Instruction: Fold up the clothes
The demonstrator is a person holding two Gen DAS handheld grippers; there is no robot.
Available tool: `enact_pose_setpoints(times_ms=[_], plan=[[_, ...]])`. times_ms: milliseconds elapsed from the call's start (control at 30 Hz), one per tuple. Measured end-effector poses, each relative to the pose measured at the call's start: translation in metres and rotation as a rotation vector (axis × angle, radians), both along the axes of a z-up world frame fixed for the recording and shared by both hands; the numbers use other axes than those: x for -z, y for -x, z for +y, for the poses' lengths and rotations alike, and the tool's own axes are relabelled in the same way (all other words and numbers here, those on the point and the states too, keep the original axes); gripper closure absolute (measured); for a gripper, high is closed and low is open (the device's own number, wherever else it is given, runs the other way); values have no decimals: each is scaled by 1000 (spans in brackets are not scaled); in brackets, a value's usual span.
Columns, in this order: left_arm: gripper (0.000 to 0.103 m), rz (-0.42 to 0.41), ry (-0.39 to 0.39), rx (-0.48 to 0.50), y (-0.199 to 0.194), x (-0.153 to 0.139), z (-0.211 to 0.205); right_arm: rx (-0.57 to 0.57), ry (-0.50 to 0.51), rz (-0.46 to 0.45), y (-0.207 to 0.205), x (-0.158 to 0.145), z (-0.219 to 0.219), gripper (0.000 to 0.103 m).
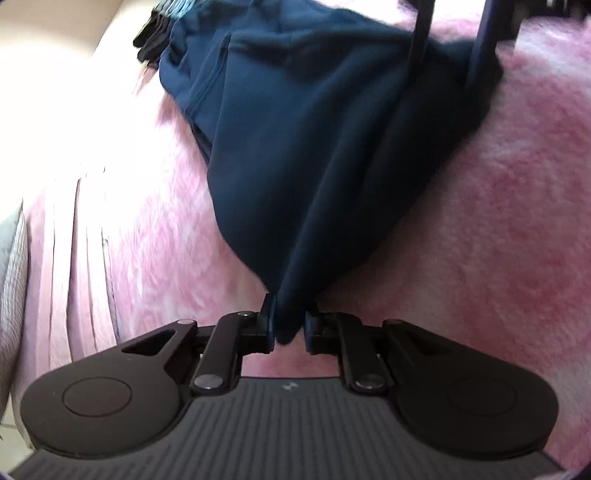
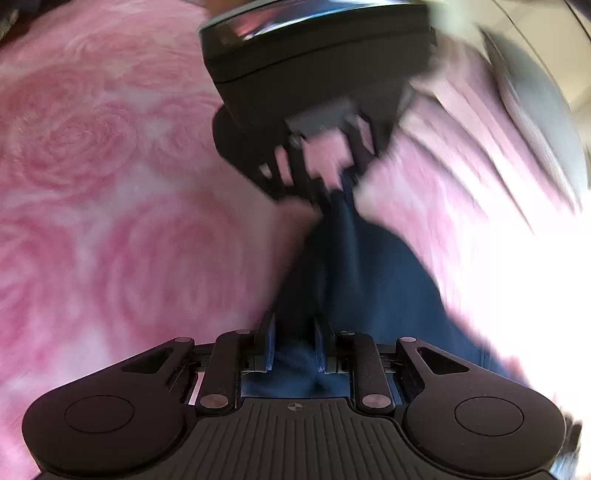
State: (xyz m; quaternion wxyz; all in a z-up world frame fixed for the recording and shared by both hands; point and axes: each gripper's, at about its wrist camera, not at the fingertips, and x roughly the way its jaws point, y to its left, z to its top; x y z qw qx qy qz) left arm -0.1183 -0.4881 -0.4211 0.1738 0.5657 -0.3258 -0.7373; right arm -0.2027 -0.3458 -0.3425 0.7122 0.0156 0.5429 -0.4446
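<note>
A navy blue garment (image 1: 295,155) lies partly lifted over a pink rose-patterned blanket (image 1: 480,240). My left gripper (image 1: 289,325) is shut on one corner of the garment, which stretches away from it. My right gripper (image 2: 294,343) is shut on another part of the same navy garment (image 2: 354,273). In the right wrist view the left gripper (image 2: 338,184) shows ahead, holding the far end of the cloth. In the left wrist view the right gripper's fingers (image 1: 480,55) reach into the cloth at the top right.
A dark folded garment (image 1: 155,33) lies at the blanket's far left edge. A pink pleated bed skirt (image 1: 74,258) hangs at the left side. Strong glare washes out the right side of the right wrist view.
</note>
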Motion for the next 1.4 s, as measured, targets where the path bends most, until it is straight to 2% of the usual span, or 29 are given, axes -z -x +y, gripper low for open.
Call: enact_pose_setpoints(times_ms=[33, 67, 133, 233, 267, 333, 400, 467, 500, 567, 600, 633, 667, 700, 733, 800, 867, 1000, 1200, 1233, 1267, 1333, 1400], plan=[[92, 2, 0, -12, -1, 2, 0, 5, -14, 11, 4, -1, 8, 94], [92, 8, -2, -16, -1, 2, -1, 31, -76, 10, 10, 0, 10, 97], [92, 14, -5, -12, -1, -1, 0, 59, -130, 16, 21, 3, 19, 97], [90, 17, 4, 6, -5, -5, 5, 22, -76, -3, 18, -15, 36, 95], [88, 18, 9, 14, -7, -6, 7, -2, -53, -8, 12, -20, 39, 89], [83, 19, 18, 30, -10, -9, 11, -46, 10, -10, -3, -23, 39, 31], [71, 20, 31, 52, -14, -11, 16, -57, 32, -21, -13, -17, 29, 28], [68, 22, 77, 116, -19, -11, 29, -56, 37, -29, -22, -8, 17, 28], [68, 21, 106, 153, -21, -9, 36, -49, 30, -29, -25, -3, 8, 29], [68, 28, 153, 223, -25, -4, 46, -39, 21, -13, -28, 8, -7, 51], [69, 27, 168, 258, -26, 1, 50, -33, 16, -4, -27, 11, -13, 66], [69, 15, 189, 284, -22, 7, 52, -27, 11, 4, -25, 13, -19, 74], [70, 0, 191, 284, -18, 12, 51, -21, 7, 13, -23, 16, -25, 74], [80, -6, 174, 260, -13, 14, 46, -27, -5, 18, -20, 17, -28, 75], [82, -13, 158, 235, -9, 17, 42, -38, -10, 32, -19, 17, -26, 79], [86, -2, 130, 181, -3, 16, 33, -36, -19, 64, -13, 15, -17, 81], [91, 4, 123, 165, -3, 15, 30, 13, -32, 56, 3, 10, -7, 81], [91, 24, 95, 158, -4, 13, 24, 23, -29, 67, 21, 4, 13, 81], [91, 23, 83, 115, -1, 10, 27, 90, -79, 34, 26, -7, 12, 82], [91, 29, 82, 85, -5, 8, 27, 121, -120, 22, 29, -9, 16, 98], [91, 33, 85, 57, -5, 8, 21, 153, -167, 11, 31, -10, 21, 101], [91, 42, 89, 36, -8, 6, 14, 170, -209, 4, 37, -12, 34, 102], [91, 46, 90, 45, -11, 3, 14, 156, -170, -8, 37, -22, 42, 101]])
